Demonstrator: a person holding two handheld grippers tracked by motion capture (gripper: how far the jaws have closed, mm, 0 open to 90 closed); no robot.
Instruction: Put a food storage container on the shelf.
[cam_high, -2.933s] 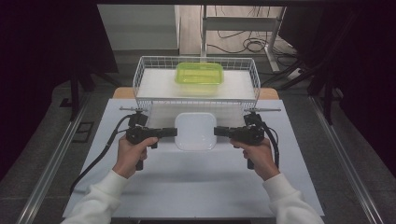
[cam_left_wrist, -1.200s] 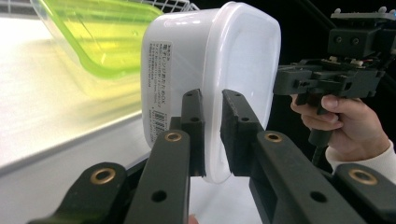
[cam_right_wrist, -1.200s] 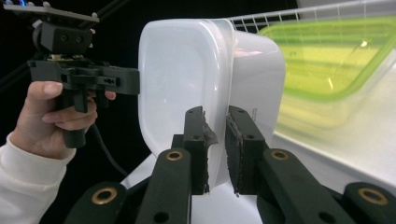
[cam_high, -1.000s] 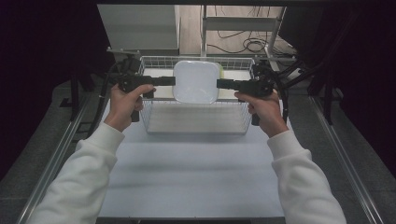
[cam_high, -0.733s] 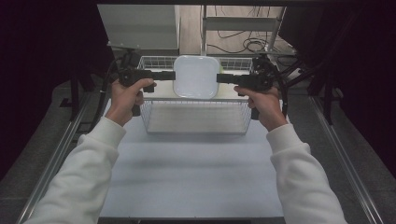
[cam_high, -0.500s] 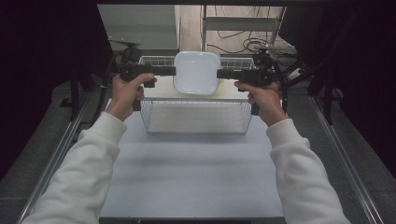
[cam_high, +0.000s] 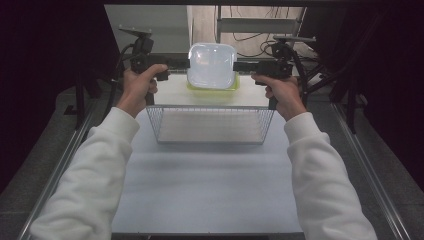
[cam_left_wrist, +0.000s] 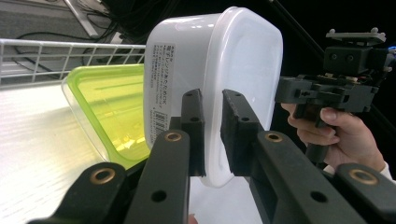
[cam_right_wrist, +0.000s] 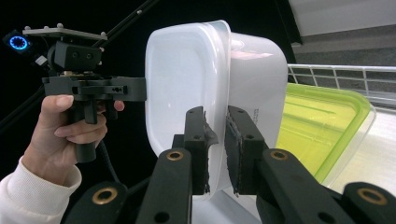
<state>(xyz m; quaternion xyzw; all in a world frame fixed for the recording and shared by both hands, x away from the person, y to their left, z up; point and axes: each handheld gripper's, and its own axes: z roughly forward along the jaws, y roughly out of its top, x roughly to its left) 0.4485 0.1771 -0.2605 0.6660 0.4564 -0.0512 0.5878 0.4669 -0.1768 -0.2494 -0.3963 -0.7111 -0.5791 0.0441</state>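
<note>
white lidded container (cam_high: 211, 65) | held aloft between both sets of fingers, above green-lidded box (cam_high: 212, 86) in wire basket (cam_high: 210, 125) | left gripper (cam_left_wrist: 212, 135), right gripper (cam_right_wrist: 215, 144) clamped on opposite rim edges | likely light, stiff, slick plastic; grip the lid lip

White translucent container (cam_high: 212, 65) with a white barcode label (cam_left_wrist: 160, 93) printed in black on its side; yellow-green lidded box (cam_left_wrist: 109, 109) with clear walls under it. Wire basket (cam_high: 210, 125) is white/silver grid, table (cam_high: 210, 185) plain pale grey-white. Both grippers, left gripper (cam_high: 181, 63) and right gripper (cam_high: 241, 65), are black with brass-coloured pivot rivets; sleeves (cam_high: 95, 165) white.
</note>
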